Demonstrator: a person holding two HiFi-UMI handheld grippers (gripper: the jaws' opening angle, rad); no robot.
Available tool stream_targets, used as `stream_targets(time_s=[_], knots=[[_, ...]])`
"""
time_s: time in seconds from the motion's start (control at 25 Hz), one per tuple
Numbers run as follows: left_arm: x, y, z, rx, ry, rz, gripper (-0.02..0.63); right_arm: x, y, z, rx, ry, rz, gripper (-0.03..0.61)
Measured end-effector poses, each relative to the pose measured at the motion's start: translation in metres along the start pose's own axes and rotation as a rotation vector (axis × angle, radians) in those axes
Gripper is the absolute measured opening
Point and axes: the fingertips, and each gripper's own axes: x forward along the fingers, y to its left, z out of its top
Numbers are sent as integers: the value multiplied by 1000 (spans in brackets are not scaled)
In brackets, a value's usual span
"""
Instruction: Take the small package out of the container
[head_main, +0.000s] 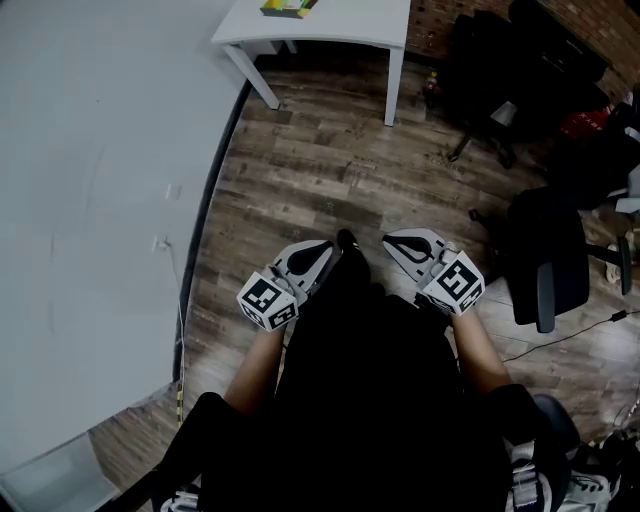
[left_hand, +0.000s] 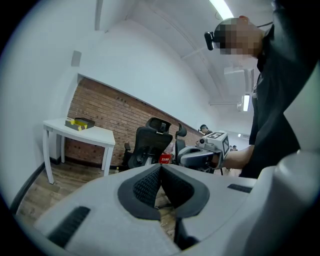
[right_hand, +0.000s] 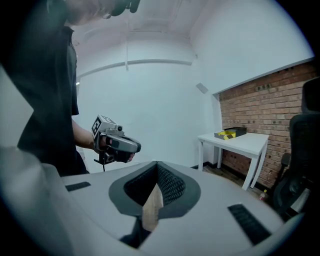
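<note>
"How far along is this?"

"Not begun, I'd say. The left hand-held gripper (left_hand: 160, 170) and right hand-held gripper (right_hand: 156, 171) are both pressed together on nothing, close to the person."

"And the small package?"

"Presumably in the dark-and-yellow container (right_hand: 231, 133) on the white rectangular worktop (right_hand: 250, 144), well apart. It's too small to make out."

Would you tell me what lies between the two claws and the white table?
Only bare wooden floor, seen in the head view, separates the left claw and right claw from the white table.
</note>
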Motion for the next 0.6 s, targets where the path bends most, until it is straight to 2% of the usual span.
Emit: stream_targets(time_s=[0.24, 0.4, 0.6], knots=[[46, 49, 22, -13, -24, -34, 15, 20, -74, 0, 60, 36, -97, 6], [59, 98, 40, -42, -42, -11, 15, 66, -106, 27, 20, 55, -46, 6], [64, 154, 69, -37, -73, 21, 15, 118, -144, 75, -38, 19, 3, 6]])
